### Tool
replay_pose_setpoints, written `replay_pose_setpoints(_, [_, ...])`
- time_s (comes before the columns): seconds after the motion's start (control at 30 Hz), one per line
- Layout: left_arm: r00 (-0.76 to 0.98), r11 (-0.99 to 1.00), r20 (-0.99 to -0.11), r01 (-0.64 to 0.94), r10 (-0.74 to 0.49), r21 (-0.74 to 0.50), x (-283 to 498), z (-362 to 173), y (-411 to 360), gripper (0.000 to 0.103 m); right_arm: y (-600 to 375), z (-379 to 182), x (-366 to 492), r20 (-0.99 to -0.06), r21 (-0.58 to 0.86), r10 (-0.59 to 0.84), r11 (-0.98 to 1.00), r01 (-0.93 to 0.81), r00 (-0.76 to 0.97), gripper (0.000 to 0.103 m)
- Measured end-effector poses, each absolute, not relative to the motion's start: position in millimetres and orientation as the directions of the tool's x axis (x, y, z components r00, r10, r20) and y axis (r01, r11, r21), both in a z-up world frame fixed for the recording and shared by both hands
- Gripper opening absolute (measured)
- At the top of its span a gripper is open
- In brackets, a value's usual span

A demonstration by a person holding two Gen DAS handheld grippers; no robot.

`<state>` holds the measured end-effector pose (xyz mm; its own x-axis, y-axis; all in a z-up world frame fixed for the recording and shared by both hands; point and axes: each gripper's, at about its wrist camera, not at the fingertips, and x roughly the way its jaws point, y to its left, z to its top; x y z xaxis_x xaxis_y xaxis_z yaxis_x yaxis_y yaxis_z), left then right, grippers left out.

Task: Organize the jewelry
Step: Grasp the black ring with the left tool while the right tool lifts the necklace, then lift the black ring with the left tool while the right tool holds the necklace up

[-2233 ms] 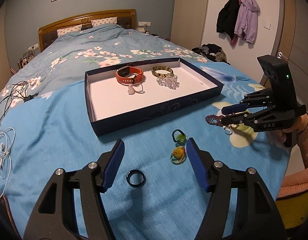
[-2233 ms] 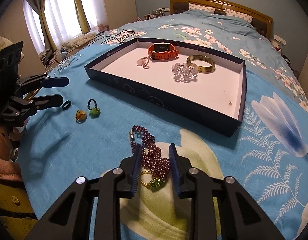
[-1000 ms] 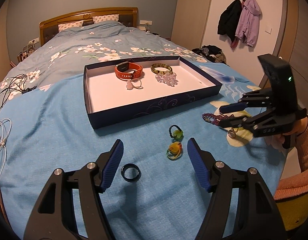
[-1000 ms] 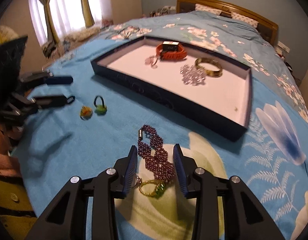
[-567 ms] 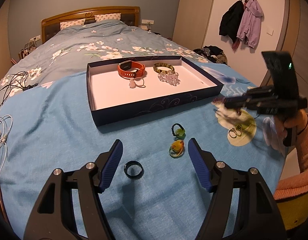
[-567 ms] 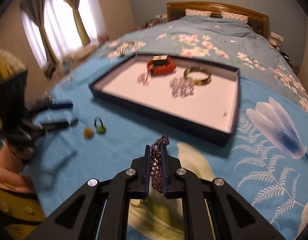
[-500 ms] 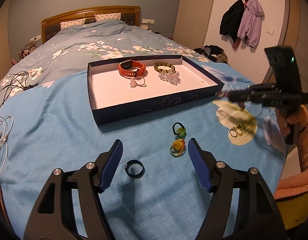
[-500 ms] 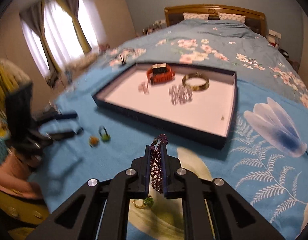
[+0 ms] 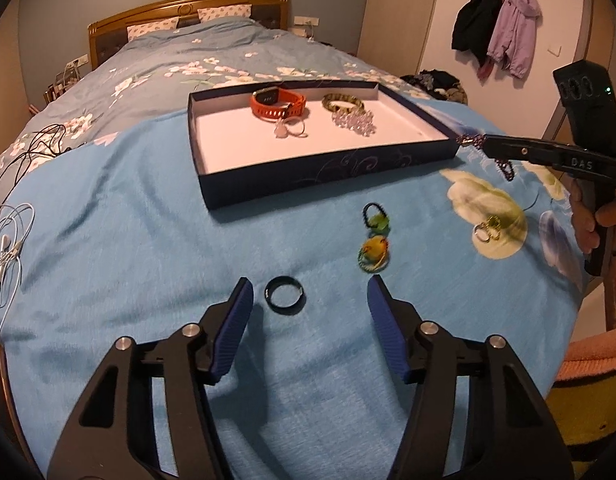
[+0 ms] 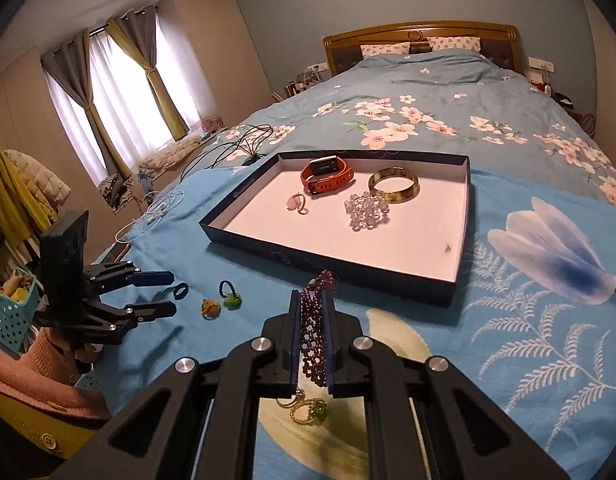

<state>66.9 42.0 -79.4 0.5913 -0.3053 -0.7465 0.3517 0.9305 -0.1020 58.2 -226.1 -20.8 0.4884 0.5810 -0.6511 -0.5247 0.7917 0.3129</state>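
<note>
- The right gripper (image 10: 311, 312) is clenching its jaws on a purple beaded bracelet (image 10: 313, 332), which is hanging above the blue bedspread (image 10: 507, 360) just short of the tray's near wall.
- Directly beneath those jaws, a gold ring with a green stone (image 10: 309, 410) is lying on a pale flower print.
- The left gripper (image 9: 309, 312) is hovering with its jaws apart and holding nothing; they have just been narrowing, with a black ring (image 9: 285, 289) sitting on the bedspread between the tips, closer to the left pad.
- Just beyond it, a yellow beaded ring (image 9: 373, 252) and a green beaded ring (image 9: 376, 218) are resting side by side, apart from each other.
- Farther on, the dark blue tray (image 10: 244, 194) is sitting on the bed, holding an orange smartwatch (image 10: 327, 176), a gold-green bangle (image 10: 393, 186), a clear crystal bracelet (image 10: 365, 210) and a small pink-stone ring (image 10: 298, 202).
- White earphones (image 9: 6, 248) and black cables (image 10: 236, 148) are lying at the bed's edge.
- Coats (image 9: 497, 28) are hanging on the far wall.
</note>
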Motion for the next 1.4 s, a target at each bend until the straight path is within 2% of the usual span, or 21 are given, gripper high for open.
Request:
replay_pose_setpoints(0.13, [0.582, 0.938, -0.761, 0.331, -0.288, -0.102, 72, -83, 43, 0.048, -221, -22, 56, -0.652, 0.308, 0.582, 0.789, -0.532, 0.487, 0.008])
replay_pose_setpoints(0.2, [0.58, 0.943, -0.767, 0.317, -0.275, -0.098, 74, -85, 45, 0.04, -219, -22, 55, -0.648, 0.309, 0.586, 0.786, -0.536, 0.486, 0.008])
replay_pose_setpoints(0.33, [0.582, 0.947, -0.769, 0.309, -0.262, -0.089, 76, -86, 46, 0.033, -218, -22, 55, -0.641, 0.319, 0.595, 0.781, -0.537, 0.485, 0.008])
replay_pose_setpoints(0.43, [0.586, 0.95, -0.771, 0.301, -0.25, -0.079, 76, -86, 47, 0.023, -217, -24, 55, -0.635, 0.328, 0.603, 0.777, -0.538, 0.483, 0.008])
replay_pose_setpoints(1.07, [0.619, 0.947, -0.738, 0.309, -0.269, -0.086, 71, -74, 41, 0.022, -217, -14, 51, -0.586, 0.349, 0.628, 0.765, -0.541, 0.511, 0.008])
replay_pose_setpoints(1.23, [0.64, 0.94, -0.711, 0.328, -0.291, -0.09, 68, -62, 38, 0.023, -216, -9, 51, -0.566, 0.347, 0.632, 0.765, -0.543, 0.529, 0.004])
replay_pose_setpoints(1.4, [0.645, 0.934, -0.7, 0.345, -0.306, -0.09, 69, -57, 33, 0.023, -212, -12, 55, -0.592, 0.323, 0.613, 0.775, -0.543, 0.523, 0.006])
